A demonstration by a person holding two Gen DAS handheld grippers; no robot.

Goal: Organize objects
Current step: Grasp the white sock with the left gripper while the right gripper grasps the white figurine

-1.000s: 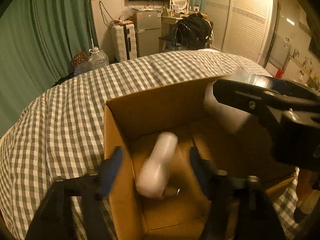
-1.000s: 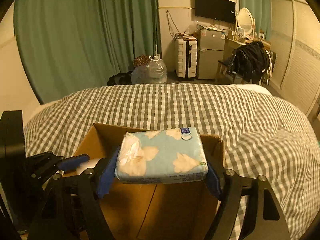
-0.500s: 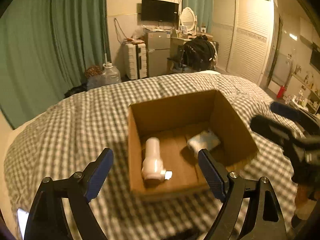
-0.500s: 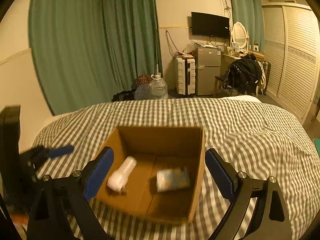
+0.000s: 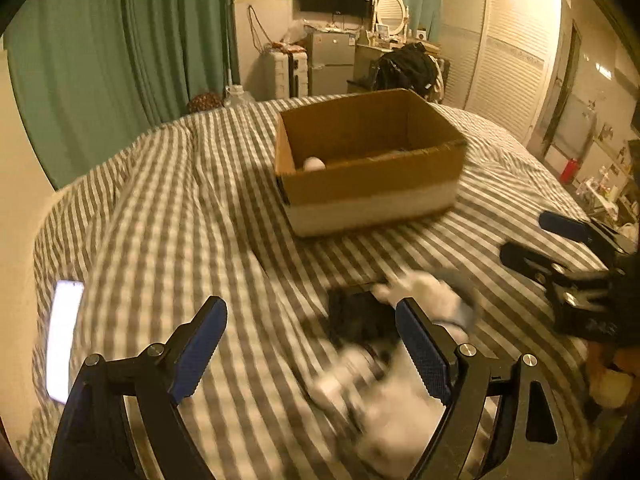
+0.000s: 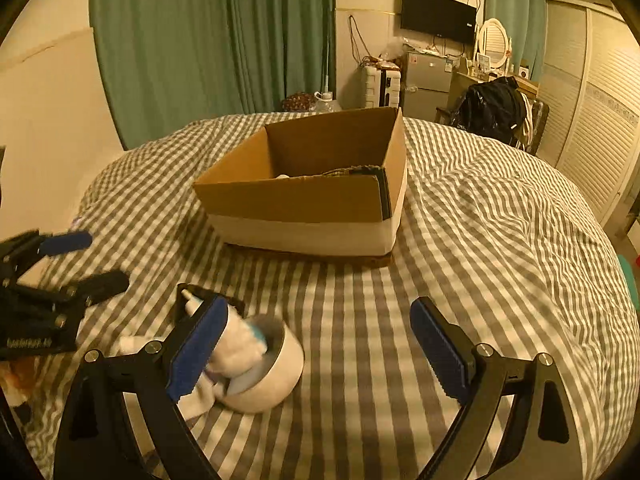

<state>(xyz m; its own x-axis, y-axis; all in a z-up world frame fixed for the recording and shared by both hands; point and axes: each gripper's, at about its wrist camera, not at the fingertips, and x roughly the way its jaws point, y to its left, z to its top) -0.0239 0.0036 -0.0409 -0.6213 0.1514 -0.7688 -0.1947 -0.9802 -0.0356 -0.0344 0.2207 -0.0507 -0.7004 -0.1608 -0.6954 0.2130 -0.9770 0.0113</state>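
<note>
Two sets of tongs are standing apart and empty above a bed (image 6: pixel 500 208) covered in grey-and-white check. Left tongs (image 5: pixel 312 344): blue pads spread wide, nothing between them but bedding, jaws having just been opening. Right tongs (image 6: pixel 316 344): likewise spread, nothing gripped, jaws having just been opening; in the left wrist view they are showing side-on at the right edge (image 5: pixel 560 240), partly cut off.

Cardboard box (image 6: pixel 320 200): sitting upright on the bed, well beyond both tongs, open at the top. Its near wall is hiding most of the contents; only the rounded top of a white bottle (image 5: pixel 314 164) is peeking over the rim.

Loose pile near the tongs: a white round tub (image 6: pixel 272 372) is lying on its side, with white fluffy material (image 6: pixel 240 344) spilling from its mouth, and a dark flat item (image 5: pixel 356 316) is lying beside it. In the left wrist view this whole pile is blurring badly, so the shapes are hard to separate. The left finger of the right tongs is covering part of it.

Bright white rectangle (image 5: pixel 62 336): lying on the bed at the far left, glare hiding what it is.
</note>
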